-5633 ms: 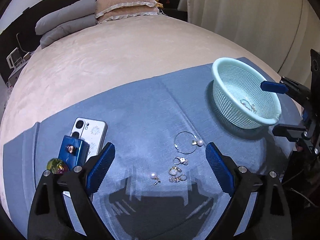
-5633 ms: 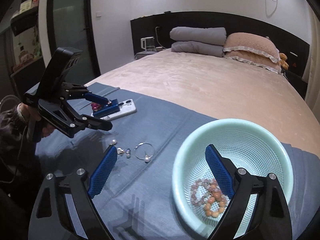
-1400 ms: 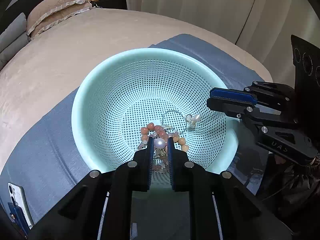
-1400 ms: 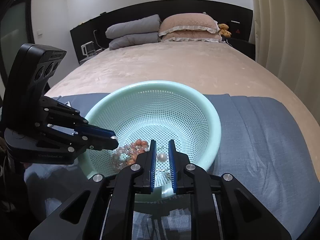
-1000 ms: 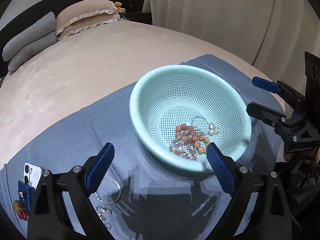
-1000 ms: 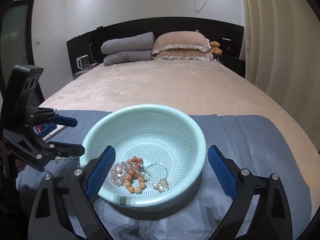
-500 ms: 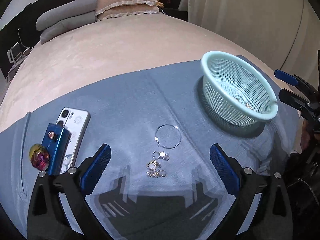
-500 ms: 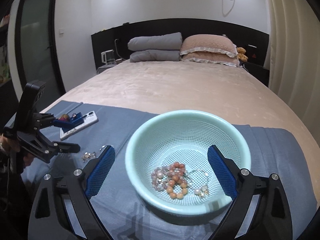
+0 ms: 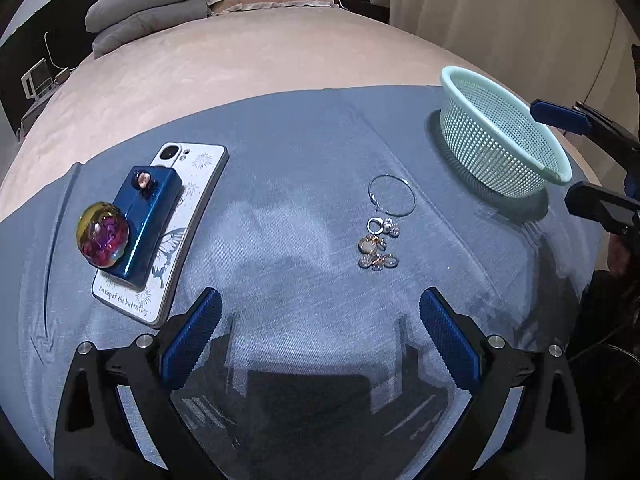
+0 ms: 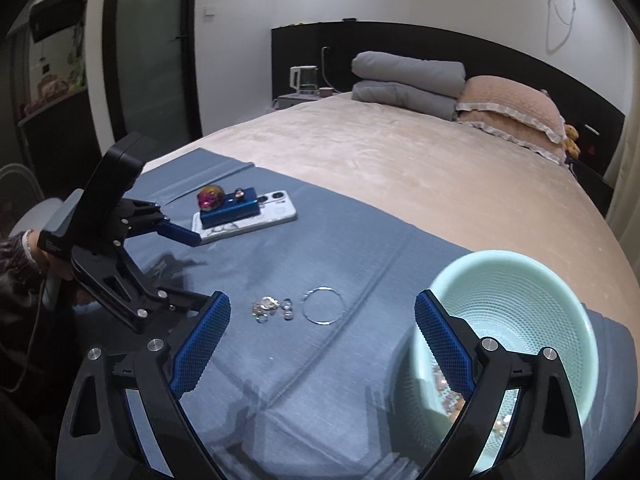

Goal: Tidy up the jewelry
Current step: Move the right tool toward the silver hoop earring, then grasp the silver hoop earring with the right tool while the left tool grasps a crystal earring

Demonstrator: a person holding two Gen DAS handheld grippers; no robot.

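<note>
The left gripper [image 9: 318, 336] hovers with its blue ribbed fingers [image 9: 191, 336] spread wide and nothing between them, low over the blue-grey cloth [image 9: 280, 168] that covers the near part of the bed. Just ahead of it, toward its right finger, lies a little cluster of small gold and silver rings and earrings [image 9: 377, 245], with a thin silver wire hoop bangle [image 9: 392, 195] touching or nearly touching the far edge of that cluster. The right gripper [image 10: 322, 344] is likewise fully spread and empty, hanging beside the pale mint perforated plastic basket [image 10: 516, 276], whose floor already holds some beads and small pieces, only partly visible behind the right finger.

The step in hand looks like the next pickup by the left gripper. To do it well, choose one piece, probably the bangle, since its wire stands clear on the far side. Come down with one finger inside the hoop and one outside, close slowly, and let the pads pinch the wire rather than scrape the cloth, which would bunch and drag the small rings. These tiny pieces will slip easily, so lift only once the grip is firm.

Off to the left, a white phone with a butterfly case [image 9: 168, 216] carries a blue metallic box [image 9: 146, 220] and an iridescent glass ball [image 9: 103, 234]; keep well clear of them.
</note>
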